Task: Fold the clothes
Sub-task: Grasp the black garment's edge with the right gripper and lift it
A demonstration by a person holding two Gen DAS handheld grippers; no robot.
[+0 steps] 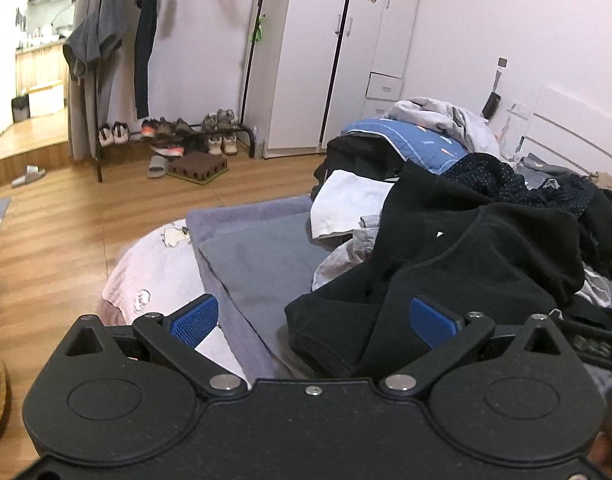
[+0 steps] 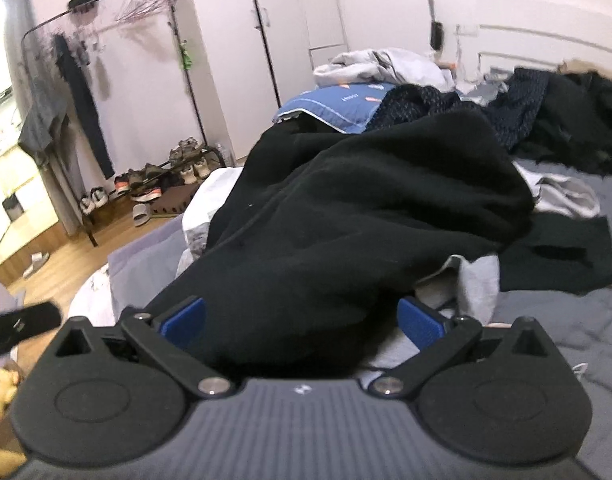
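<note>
Left wrist view has my left gripper (image 1: 314, 318) with jaws spread wide and empty, the crumpled black fleece garment (image 1: 458, 264) at one o'clock on the grey-covered bed (image 1: 257, 264). My right gripper (image 2: 301, 322) is just as wide, straddling that fleece without pinching it. It looks soft, bulky and limp; I would take a hem or collar edge. Only the right view shows grey cloth (image 2: 478, 284) beneath at three o'clock.
</note>
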